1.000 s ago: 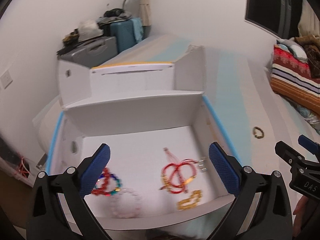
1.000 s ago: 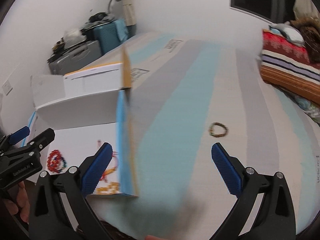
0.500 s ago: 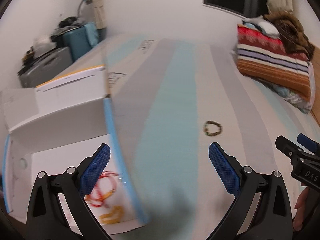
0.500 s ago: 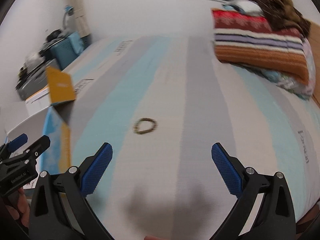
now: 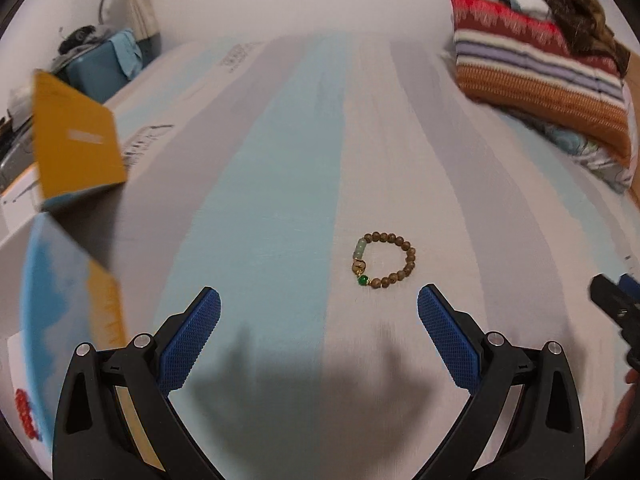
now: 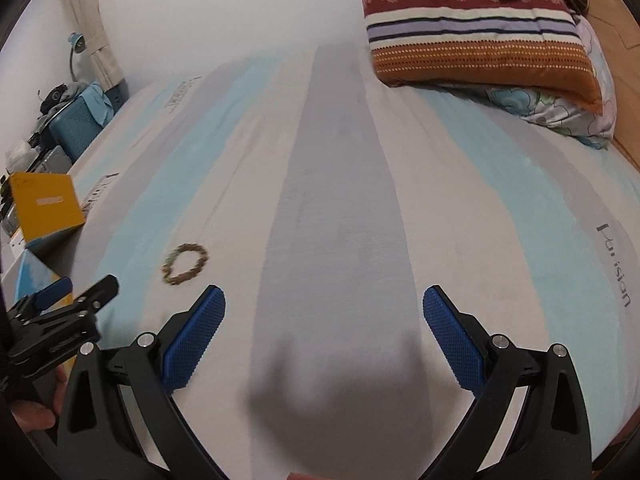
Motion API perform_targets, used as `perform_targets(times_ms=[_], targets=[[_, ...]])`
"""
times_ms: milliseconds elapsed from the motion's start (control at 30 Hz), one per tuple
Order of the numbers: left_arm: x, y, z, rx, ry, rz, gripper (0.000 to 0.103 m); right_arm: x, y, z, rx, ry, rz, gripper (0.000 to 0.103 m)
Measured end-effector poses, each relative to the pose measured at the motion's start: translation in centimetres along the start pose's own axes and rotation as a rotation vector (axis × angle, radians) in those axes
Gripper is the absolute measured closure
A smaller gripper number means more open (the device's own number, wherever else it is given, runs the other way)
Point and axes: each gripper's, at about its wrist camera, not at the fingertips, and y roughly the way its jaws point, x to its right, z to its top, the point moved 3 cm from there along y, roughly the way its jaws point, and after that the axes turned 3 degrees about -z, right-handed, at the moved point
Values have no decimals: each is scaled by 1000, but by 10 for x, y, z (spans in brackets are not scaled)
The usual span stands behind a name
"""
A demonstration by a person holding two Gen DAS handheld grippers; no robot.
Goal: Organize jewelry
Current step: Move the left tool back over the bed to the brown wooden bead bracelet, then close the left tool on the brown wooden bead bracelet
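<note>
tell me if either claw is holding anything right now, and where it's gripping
Nothing is held. The left claw and the right claw are both open and empty. The beaded bracelet lies loose on the striped bedsheet, ahead of the left claw.

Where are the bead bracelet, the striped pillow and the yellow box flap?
bead bracelet (image 5: pixel 408 258), left wrist view, brown beads.
striped pillow (image 6: pixel 476 46), right wrist view, its side.
yellow box flap (image 5: pixel 76 144), left wrist view, flap face.

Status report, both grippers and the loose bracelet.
Left gripper open, empty. Right gripper open, empty. Brown wooden bead bracelet with green beads flat on striped bedsheet, just ahead of left gripper. Nothing in the way.
</note>
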Motion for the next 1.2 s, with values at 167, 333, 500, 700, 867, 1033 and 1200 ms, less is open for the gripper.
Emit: perform_targets(times_ms=[167, 333, 500, 700, 867, 1033, 1200], targets=[[1, 38, 7, -36, -23, -13, 6, 8, 34, 2, -51, -9, -22, 8], [0, 67, 10, -70, -56, -14, 6, 11, 55, 1, -76, -21, -40, 8], [1, 89, 9, -124, -54, -1, 20, 16, 70, -2, -99, -7, -46, 8], [-3, 96, 8, -112, -69, 20, 44, 18, 75, -6, -109, 0, -51, 8], [1, 92, 8, -114, -30, 14, 87, 22, 76, -6, -114, 15, -52, 8], [1, 84, 6, -106, -10, -1, 93, 24, 74, -6, -105, 15, -56, 8], [4, 77, 4, -95, -3, -10, 93, 24, 73, -8, -105, 17, -55, 8]])
